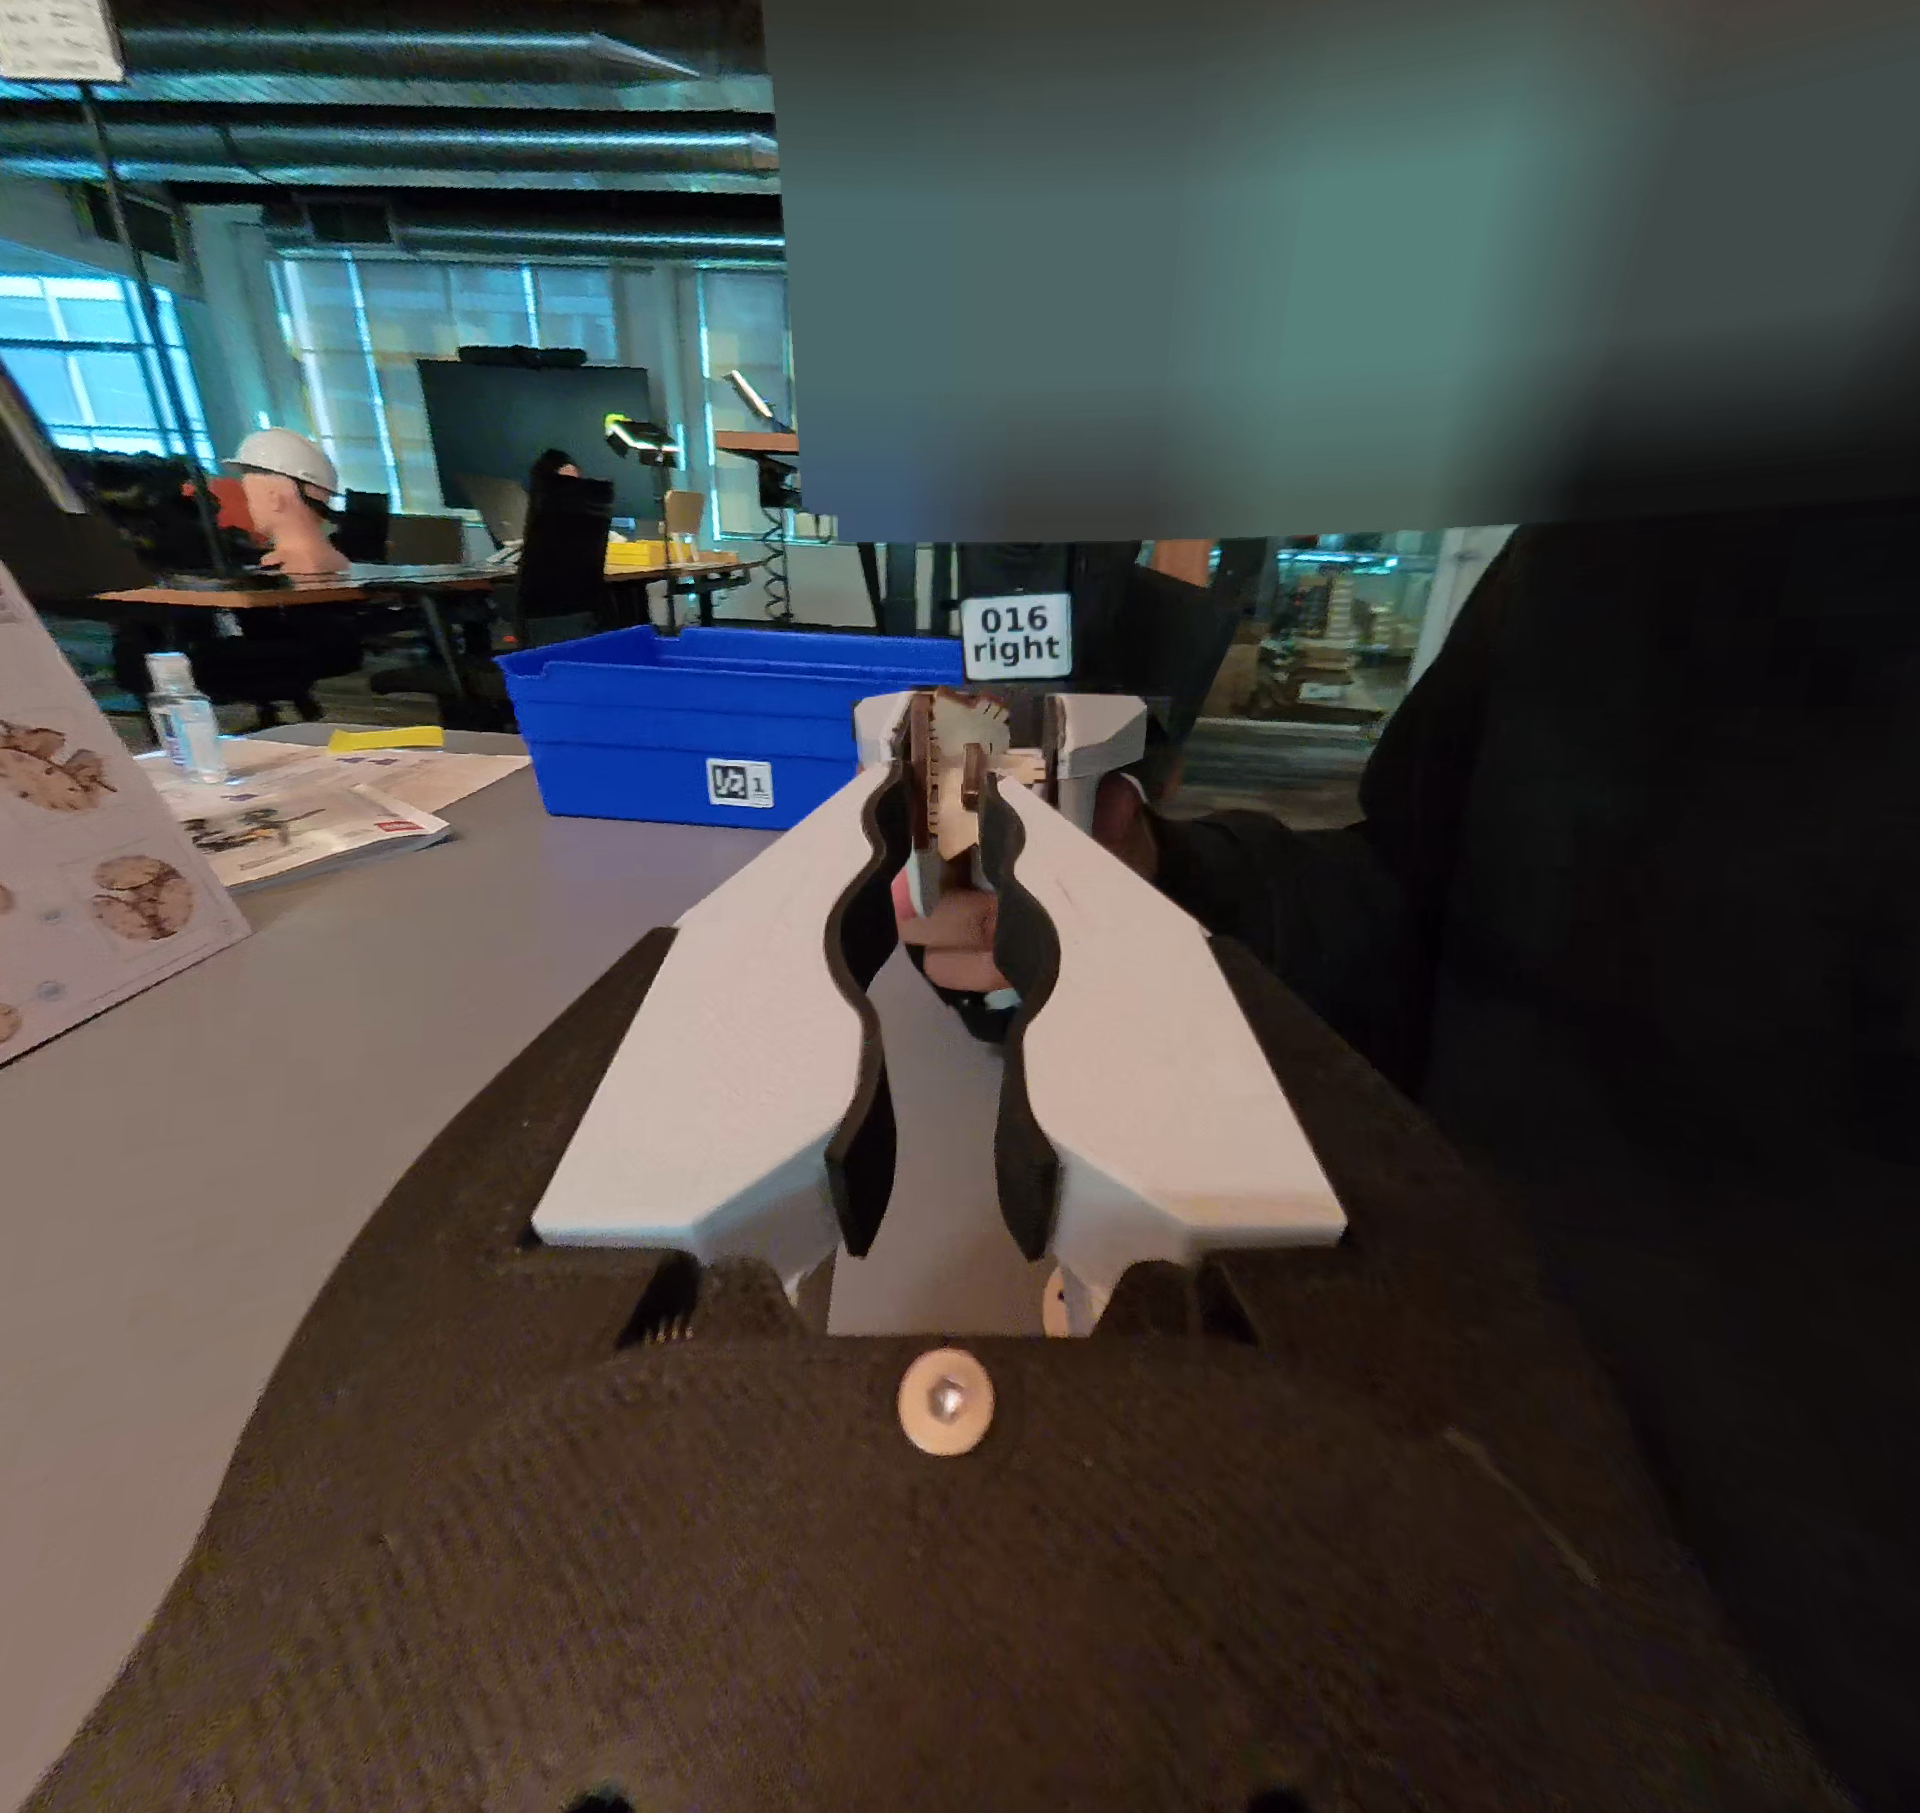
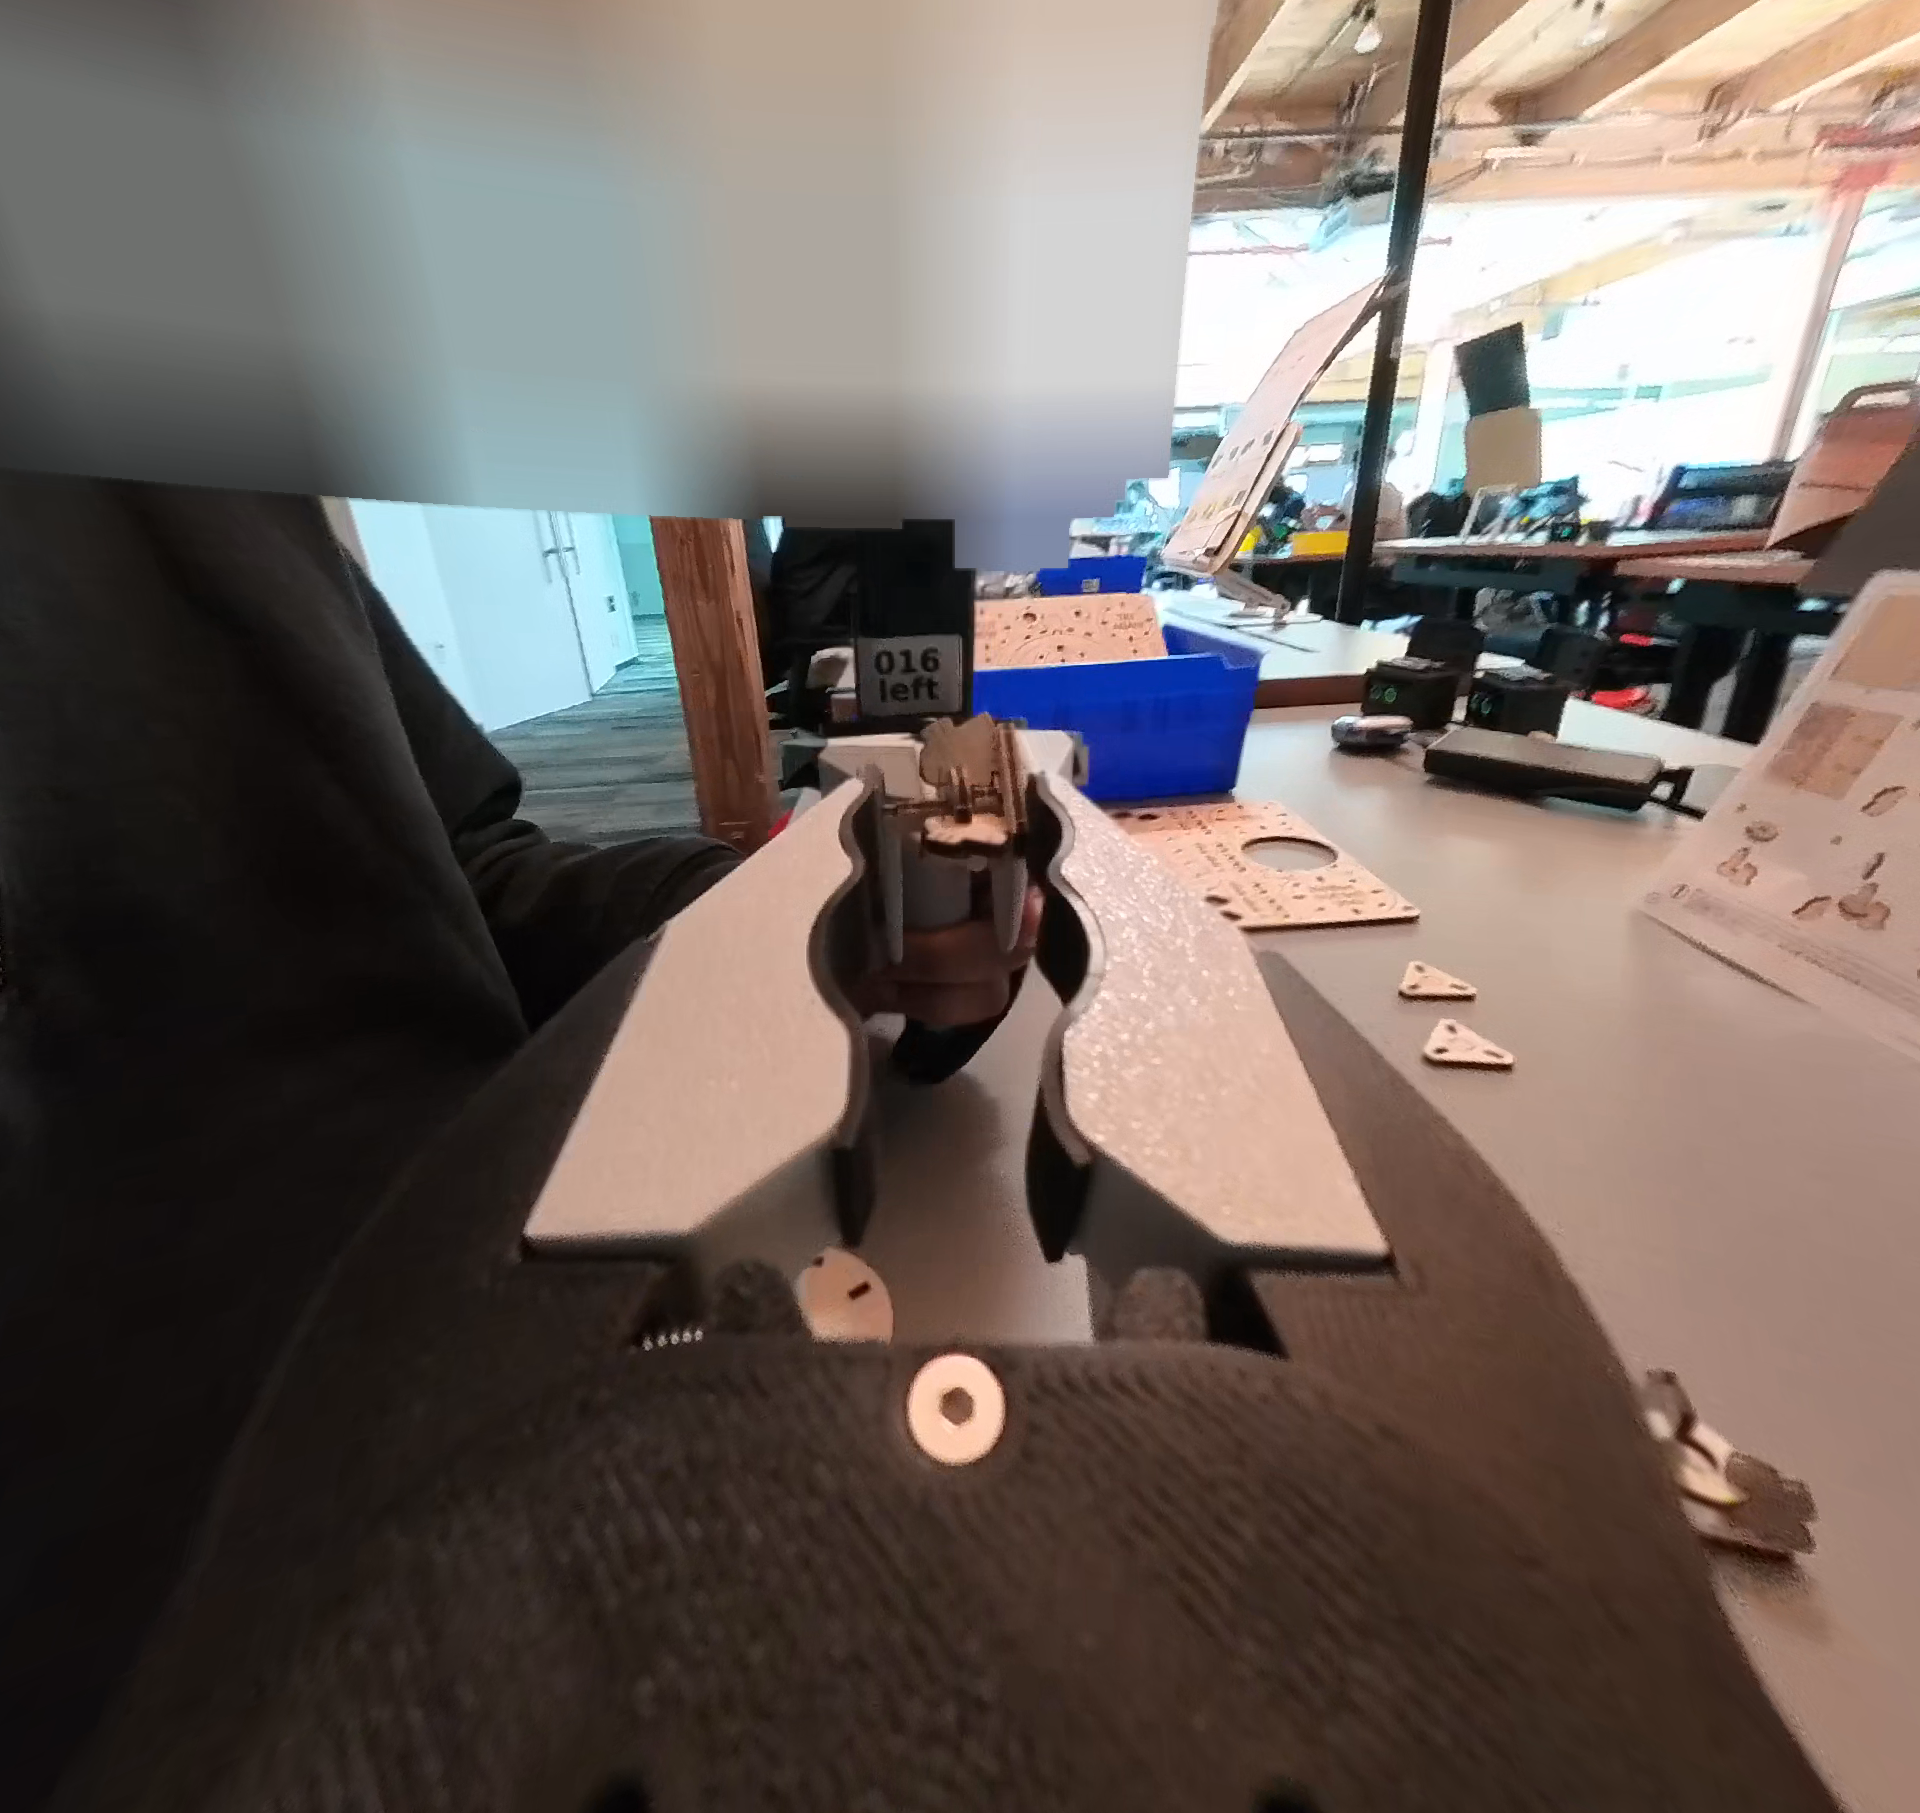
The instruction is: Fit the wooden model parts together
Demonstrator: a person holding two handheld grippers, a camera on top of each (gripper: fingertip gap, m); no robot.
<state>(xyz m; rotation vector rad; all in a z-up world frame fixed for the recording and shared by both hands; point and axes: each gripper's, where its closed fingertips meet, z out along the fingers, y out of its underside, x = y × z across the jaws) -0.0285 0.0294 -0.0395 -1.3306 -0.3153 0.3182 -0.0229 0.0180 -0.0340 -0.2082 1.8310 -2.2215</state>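
A small wooden gear assembly (image 1: 951, 776) of light laser-cut parts hangs in the air between my two grippers, which face each other tip to tip above the grey table (image 1: 312, 1088). My left gripper (image 1: 940, 797) is shut on it, with its black pads (image 1: 1000, 828) against a toothed wheel. My right gripper (image 2: 951, 807) is shut on the same assembly (image 2: 971, 797), with a thin plate at its left pad and the stacked gears at its right pad (image 2: 1044, 818). Each view shows the other gripper's white fingers just behind the assembly, the right gripper's (image 1: 1101, 740) and the left gripper's (image 2: 883, 761).
A blue bin (image 1: 665, 724) stands behind the grippers and also shows in the right wrist view (image 2: 1122, 724). A wooden sheet with cut-outs (image 2: 1278, 864) and two triangular pieces (image 2: 1437, 982) lie at the right. Instruction sheets (image 1: 301, 818), a small bottle (image 1: 185, 719) and a black power brick (image 2: 1538, 766) are also on the table. My left and right fingertips are right by each other.
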